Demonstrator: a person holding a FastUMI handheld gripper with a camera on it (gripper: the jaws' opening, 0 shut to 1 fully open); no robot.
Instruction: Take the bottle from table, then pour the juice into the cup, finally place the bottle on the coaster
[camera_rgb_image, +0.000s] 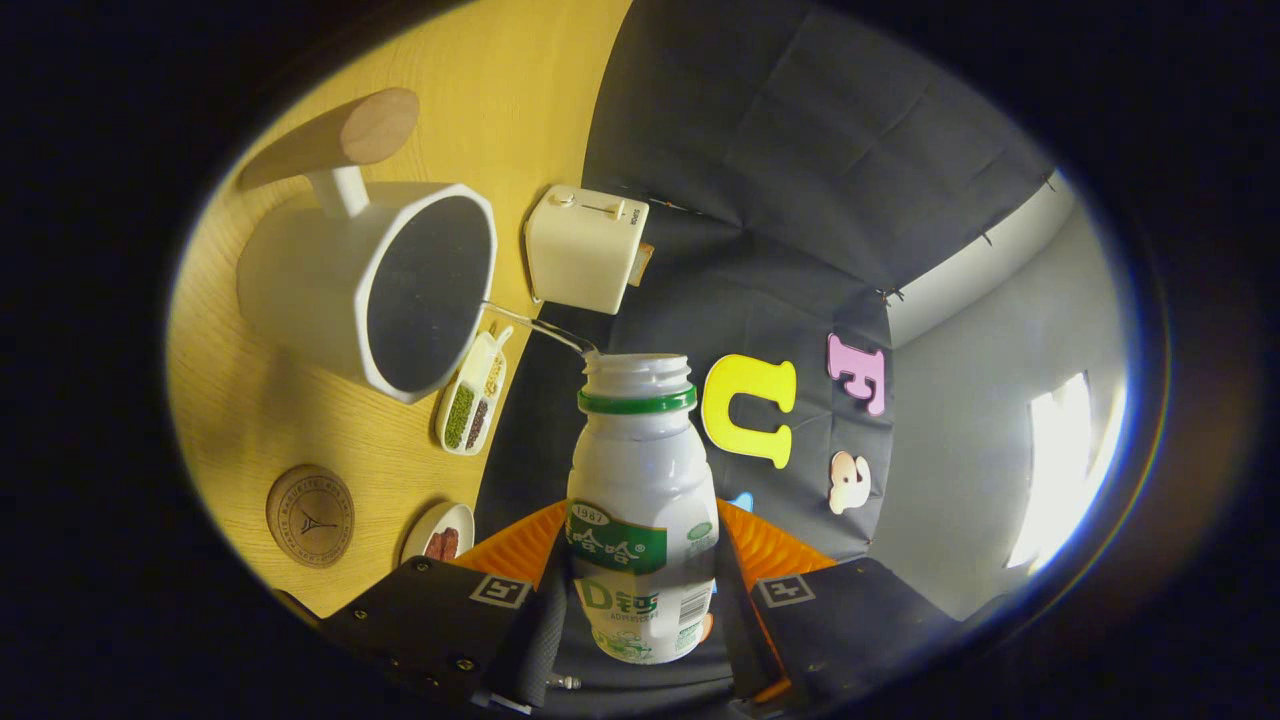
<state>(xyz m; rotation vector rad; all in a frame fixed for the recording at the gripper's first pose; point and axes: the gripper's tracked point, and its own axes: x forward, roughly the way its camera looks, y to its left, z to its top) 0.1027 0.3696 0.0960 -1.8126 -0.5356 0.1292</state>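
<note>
My gripper (640, 590) is shut on a small white bottle (640, 500) with a green neck ring and green label; both fingers press on its sides. The whole view is rolled sideways, so the bottle is tipped over. A thin clear stream (540, 327) runs from the bottle's open mouth (637, 370) toward the rim of the white cup (370, 290), whose dark inside faces me. The cup has a wooden handle (340, 135). A round wooden coaster (310, 516) lies on the table beside the cup, close to one finger.
The yellow wooden table (480, 110) carries a white toaster (585, 248) beyond the cup, a divided dish of beans (472, 398) and a small plate with red food (440, 535). Black cloth wall (760, 180) stands behind, with a grey wall (980, 430) past it.
</note>
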